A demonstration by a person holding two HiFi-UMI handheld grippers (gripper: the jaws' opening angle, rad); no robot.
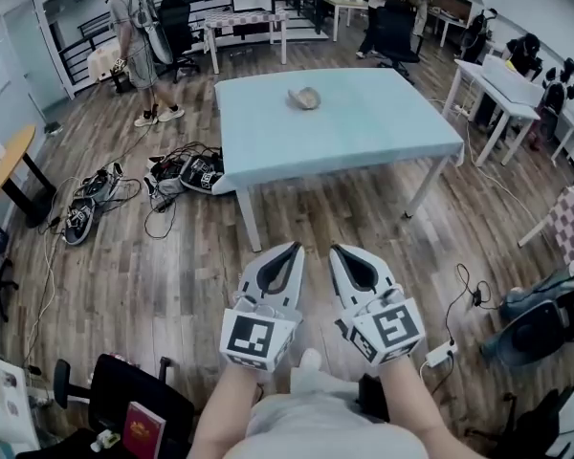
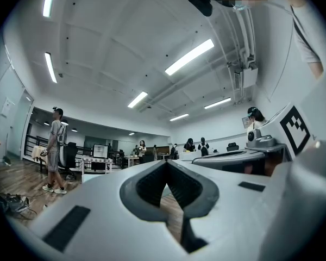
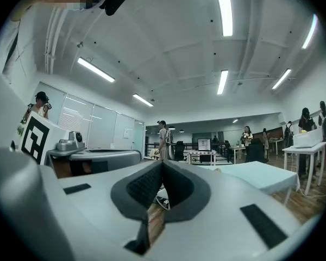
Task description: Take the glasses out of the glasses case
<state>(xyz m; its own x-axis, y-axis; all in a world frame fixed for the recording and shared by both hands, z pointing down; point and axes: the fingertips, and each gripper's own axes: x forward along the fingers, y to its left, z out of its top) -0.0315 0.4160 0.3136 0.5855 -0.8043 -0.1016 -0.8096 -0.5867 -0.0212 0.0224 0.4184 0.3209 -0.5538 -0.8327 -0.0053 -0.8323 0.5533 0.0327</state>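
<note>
The glasses case [image 1: 304, 98], a small tan-grey pouch-like case, lies on the far half of the pale blue table [image 1: 364, 127]. It looks closed and no glasses show. My left gripper [image 1: 295, 247] and right gripper [image 1: 337, 250] are held side by side over the wooden floor, well short of the table's near edge and pointing toward it. Both are shut with nothing between the jaws. In the left gripper view my left gripper [image 2: 165, 162] has its tips meeting. In the right gripper view my right gripper [image 3: 162, 163] is likewise shut, with the table [image 3: 261, 175] ahead on the right.
Tangled cables and bags [image 1: 187, 172] lie on the floor left of the table. A person [image 1: 134, 46] stands at the back left, others at the far desks. White desks [image 1: 502, 84] stand at the right, a black chair [image 1: 124, 400] at the bottom left, a power strip [image 1: 440, 354] by my right.
</note>
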